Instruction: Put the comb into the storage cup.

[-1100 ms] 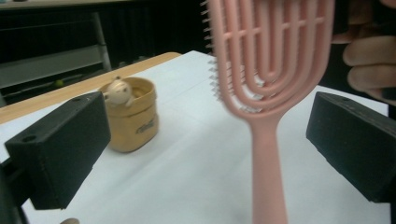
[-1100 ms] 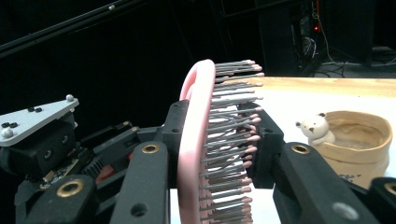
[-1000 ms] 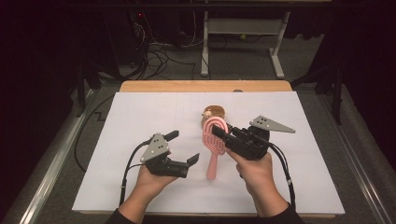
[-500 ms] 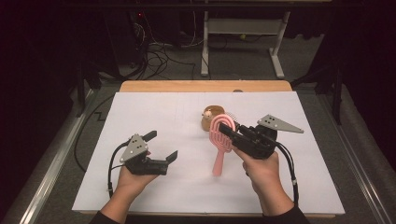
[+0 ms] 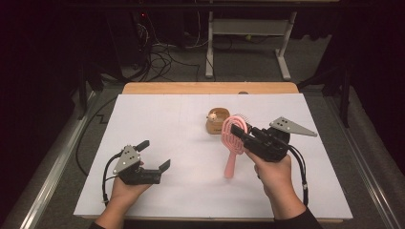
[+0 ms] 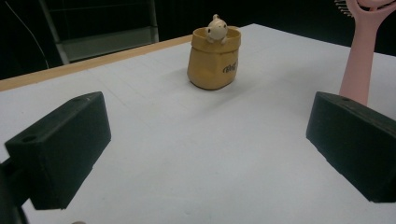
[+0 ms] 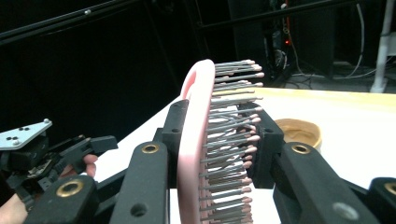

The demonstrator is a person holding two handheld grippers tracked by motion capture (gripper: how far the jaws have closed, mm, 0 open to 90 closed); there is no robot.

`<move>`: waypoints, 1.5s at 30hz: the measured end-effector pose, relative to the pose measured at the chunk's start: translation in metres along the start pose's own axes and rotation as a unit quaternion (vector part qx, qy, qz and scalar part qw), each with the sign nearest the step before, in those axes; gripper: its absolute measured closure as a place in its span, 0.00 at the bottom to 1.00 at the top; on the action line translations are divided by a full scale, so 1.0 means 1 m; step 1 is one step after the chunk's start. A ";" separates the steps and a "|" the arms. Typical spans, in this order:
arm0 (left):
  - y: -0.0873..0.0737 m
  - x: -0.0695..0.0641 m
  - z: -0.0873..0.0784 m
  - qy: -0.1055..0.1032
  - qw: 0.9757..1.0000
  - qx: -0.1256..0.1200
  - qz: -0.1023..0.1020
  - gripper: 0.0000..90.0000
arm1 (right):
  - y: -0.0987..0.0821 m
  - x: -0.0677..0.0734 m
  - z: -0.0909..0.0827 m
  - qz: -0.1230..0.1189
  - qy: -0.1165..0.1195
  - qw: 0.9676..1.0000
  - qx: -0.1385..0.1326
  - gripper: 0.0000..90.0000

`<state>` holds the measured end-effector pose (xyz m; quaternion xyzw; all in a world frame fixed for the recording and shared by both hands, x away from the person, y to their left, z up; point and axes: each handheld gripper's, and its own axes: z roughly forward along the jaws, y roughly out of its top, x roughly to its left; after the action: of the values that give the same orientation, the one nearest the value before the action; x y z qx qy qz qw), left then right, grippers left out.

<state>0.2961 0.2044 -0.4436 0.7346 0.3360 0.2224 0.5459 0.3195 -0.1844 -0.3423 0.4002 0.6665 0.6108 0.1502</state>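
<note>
A pink hairbrush point(image 5: 230, 151) hangs handle-down over the white table point(image 5: 181, 119). My right gripper point(image 5: 238, 133) is shut on its head. In the right gripper view the bristled head point(image 7: 205, 154) stands edge-on between my black jaws. Just behind the brush sits a small yellow pot point(image 5: 215, 125) with a little cream figure peeking out of it. My left gripper point(image 5: 154, 154) is at the front left, open and empty, and its view looks at the pot point(image 6: 214, 58) with the pink handle point(image 6: 359, 60) at the right.
White paper covers the table, whose wooden far edge point(image 5: 210, 88) shows behind. Cables and a metal frame point(image 5: 248, 28) lie on the dark floor beyond. A metal rail point(image 5: 52, 171) runs along the table's left side.
My left gripper has drawn back to the left, away from the brush, still open. The right gripper has shifted slightly right with the brush head, and the handle followed.
</note>
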 end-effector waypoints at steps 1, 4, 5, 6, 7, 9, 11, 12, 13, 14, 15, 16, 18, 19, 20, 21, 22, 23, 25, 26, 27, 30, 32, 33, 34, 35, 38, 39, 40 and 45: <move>0.000 0.001 -0.001 0.000 1.000 -0.003 -0.007 0.00 | 0.000 0.000 -0.001 -0.001 -0.002 1.000 -0.002 0.75; 0.000 0.004 -0.003 0.003 1.000 -0.009 -0.012 0.00 | 0.002 -0.003 -0.005 0.000 -0.006 1.000 -0.007 0.75; -0.001 0.005 -0.004 0.004 1.000 -0.009 -0.009 0.00 | 0.002 -0.003 -0.006 0.000 -0.007 1.000 -0.008 0.75; -0.001 0.005 -0.004 0.006 1.000 -0.009 -0.007 0.00 | 0.002 -0.005 -0.007 0.000 -0.010 1.000 -0.009 0.75; -0.002 0.005 -0.004 0.007 1.000 -0.010 -0.006 0.00 | 0.002 -0.006 -0.008 0.000 -0.011 1.000 -0.009 0.75; -0.003 0.004 -0.004 0.010 1.000 -0.010 0.003 0.00 | 0.003 -0.008 -0.010 0.001 -0.015 1.000 -0.012 0.75; -0.003 0.004 -0.004 0.009 1.000 -0.012 0.001 0.00 | 0.003 -0.010 -0.012 0.003 -0.017 1.000 -0.015 0.75; -0.003 0.004 -0.003 0.009 1.000 -0.012 -0.001 0.00 | 0.004 -0.012 -0.013 0.002 -0.021 1.000 -0.016 0.75; -0.003 0.005 -0.003 0.008 1.000 -0.013 -0.002 0.00 | 0.005 -0.013 -0.015 0.002 -0.023 1.000 -0.018 0.75; -0.003 0.005 -0.003 0.007 1.000 -0.013 -0.002 0.00 | 0.005 -0.015 -0.016 0.002 -0.025 1.000 -0.018 0.75; -0.003 0.005 -0.003 0.008 1.000 -0.013 -0.001 0.00 | 0.006 -0.016 -0.016 0.002 -0.026 0.999 -0.019 0.75; -0.003 0.005 -0.003 0.008 1.000 -0.014 -0.001 0.00 | 0.007 -0.017 -0.017 0.000 -0.029 0.999 -0.021 0.75; -0.003 0.005 -0.003 0.008 1.000 -0.016 -0.003 0.00 | 0.008 -0.020 -0.020 -0.003 -0.036 0.999 -0.023 0.75; -0.003 0.005 -0.004 0.008 1.000 -0.019 -0.003 0.00 | 0.008 -0.021 -0.020 -0.003 -0.037 0.999 -0.024 0.75; -0.002 0.004 -0.004 0.009 1.000 -0.022 -0.004 0.00 | 0.009 -0.022 -0.021 -0.003 -0.040 0.999 -0.025 0.75; -0.002 0.004 -0.004 0.008 1.000 -0.023 -0.004 0.00 | 0.009 -0.023 -0.021 -0.004 -0.041 0.999 -0.027 0.75; -0.002 0.004 -0.004 0.010 1.000 -0.023 -0.001 0.00 | 0.009 -0.024 -0.021 -0.005 -0.043 0.999 -0.028 0.75; -0.002 0.003 -0.004 0.011 1.000 -0.023 0.000 0.00 | 0.010 -0.025 -0.022 -0.005 -0.045 0.999 -0.029 0.75; -0.002 0.003 -0.004 0.010 1.000 -0.022 0.000 0.00 | 0.011 -0.026 -0.022 -0.007 -0.047 0.998 -0.032 0.75; -0.002 0.003 -0.004 0.009 1.000 -0.021 -0.001 0.00 | 0.011 -0.027 -0.022 -0.006 -0.047 0.998 -0.033 0.75; -0.002 0.004 -0.004 0.006 1.000 -0.020 -0.003 0.00 | 0.012 -0.027 -0.023 -0.007 -0.048 0.998 -0.034 0.74; -0.002 0.004 -0.004 0.006 1.000 -0.019 -0.004 0.00 | 0.014 -0.028 -0.023 -0.008 -0.049 0.998 -0.038 0.75; -0.002 0.003 -0.004 0.006 1.000 -0.020 -0.003 0.00 | 0.015 -0.028 -0.023 -0.010 -0.051 0.998 -0.040 0.75; -0.002 0.003 -0.005 0.006 1.000 -0.021 -0.003 0.00 | 0.016 -0.028 -0.023 -0.012 -0.051 0.998 -0.041 0.75; -0.002 0.003 -0.005 0.006 1.000 -0.021 -0.002 0.00 | 0.016 -0.028 -0.022 -0.014 -0.052 0.998 -0.041 0.75; -0.002 0.003 -0.005 0.005 1.000 -0.022 -0.003 0.00 | 0.017 -0.028 -0.022 -0.016 -0.054 0.997 -0.042 0.75; -0.002 0.003 -0.004 0.005 1.000 -0.017 0.000 0.00 | 0.018 -0.028 -0.022 -0.022 -0.059 0.997 -0.048 0.74; -0.002 0.003 -0.004 0.006 1.000 -0.014 0.001 0.00 | 0.018 -0.028 -0.022 -0.020 -0.059 0.997 -0.049 0.74; -0.003 0.003 -0.004 0.005 1.000 -0.014 0.001 0.00 | 0.019 -0.028 -0.021 -0.019 -0.061 0.997 -0.051 0.74; -0.002 0.004 -0.004 0.005 1.000 -0.017 0.001 0.00 | 0.020 -0.030 -0.020 -0.021 -0.065 0.996 -0.057 0.74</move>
<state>0.2958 0.2105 -0.4449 0.7246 0.3341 0.2324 0.5561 0.3316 -0.2213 -0.3278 0.4157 0.6277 0.6174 0.2282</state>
